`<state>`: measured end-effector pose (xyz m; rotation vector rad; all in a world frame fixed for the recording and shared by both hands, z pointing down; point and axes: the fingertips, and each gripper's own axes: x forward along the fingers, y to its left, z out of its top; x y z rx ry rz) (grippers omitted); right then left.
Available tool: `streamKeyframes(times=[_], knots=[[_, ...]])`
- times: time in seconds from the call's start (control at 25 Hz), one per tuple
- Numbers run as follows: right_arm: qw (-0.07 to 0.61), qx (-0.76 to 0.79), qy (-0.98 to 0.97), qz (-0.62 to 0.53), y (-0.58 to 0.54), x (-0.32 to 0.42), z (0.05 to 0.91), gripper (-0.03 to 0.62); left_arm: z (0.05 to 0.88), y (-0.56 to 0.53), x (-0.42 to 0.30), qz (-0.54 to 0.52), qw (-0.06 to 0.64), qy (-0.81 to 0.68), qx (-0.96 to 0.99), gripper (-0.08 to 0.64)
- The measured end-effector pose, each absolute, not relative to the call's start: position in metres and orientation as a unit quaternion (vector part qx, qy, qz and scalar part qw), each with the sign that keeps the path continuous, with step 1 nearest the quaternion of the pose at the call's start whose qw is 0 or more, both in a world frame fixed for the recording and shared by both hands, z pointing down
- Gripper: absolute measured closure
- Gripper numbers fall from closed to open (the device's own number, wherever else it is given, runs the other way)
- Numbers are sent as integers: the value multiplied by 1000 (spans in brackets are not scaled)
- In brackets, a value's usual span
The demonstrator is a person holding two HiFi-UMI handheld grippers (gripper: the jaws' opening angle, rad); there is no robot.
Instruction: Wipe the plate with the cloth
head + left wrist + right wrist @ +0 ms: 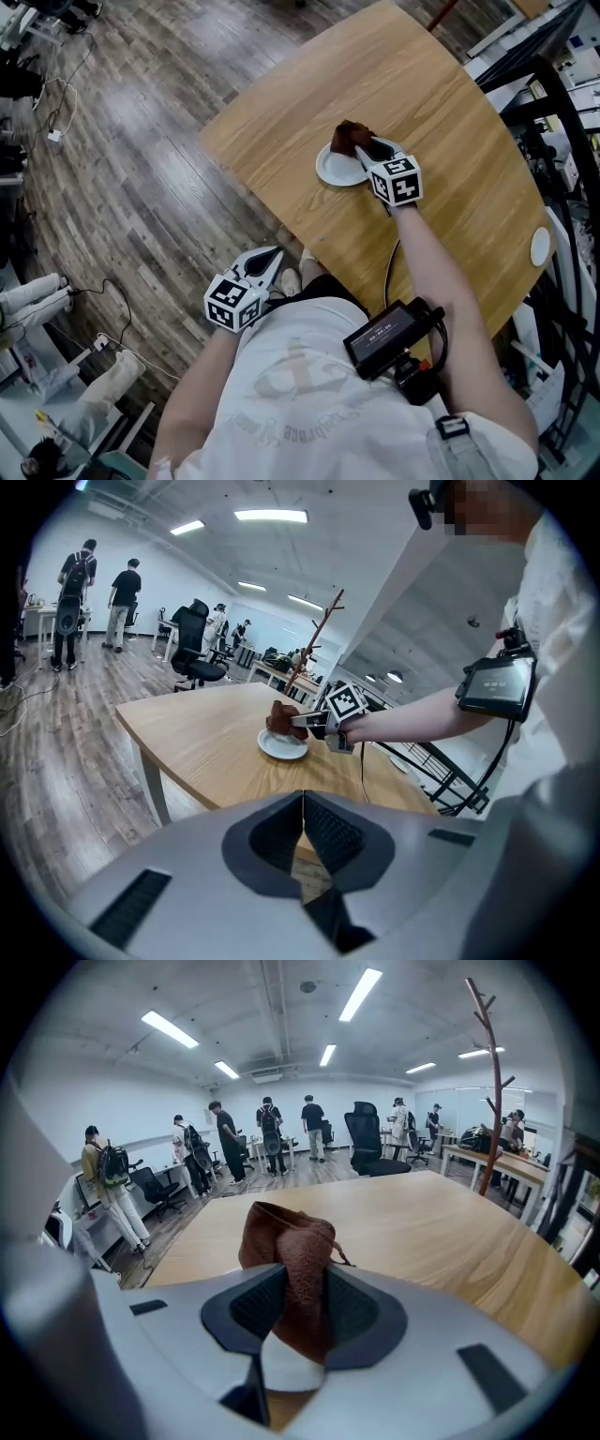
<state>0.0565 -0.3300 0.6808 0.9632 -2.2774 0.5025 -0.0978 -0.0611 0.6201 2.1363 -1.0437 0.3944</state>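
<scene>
Gripping the brown cloth, the right gripper is seen with its jaws pinched on the fabric, a bunch standing up past them. Only a white sliver of the plate is caught beneath those jaws. In the head view the plate is shown on the wooden surface, with the cloth at its far rim. The left gripper is held off the surface's near edge. In its own view the jaws are shown pressed together, nothing between them.

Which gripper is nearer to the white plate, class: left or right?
Right. The right gripper is over the plate, shut on the brown cloth. The left gripper, shut and empty, hangs beyond the table edge, well away.
</scene>
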Motion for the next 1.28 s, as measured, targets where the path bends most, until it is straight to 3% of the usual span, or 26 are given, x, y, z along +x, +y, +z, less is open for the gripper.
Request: streamKeyframes(times=[0.56, 1.28], knots=[[346, 313, -870, 159, -262, 74, 682, 466, 624, -59, -95, 146, 359, -401, 830, 546], [362, 290, -878, 116, -315, 13, 680, 466, 621, -49, -111, 139, 362, -432, 814, 546]])
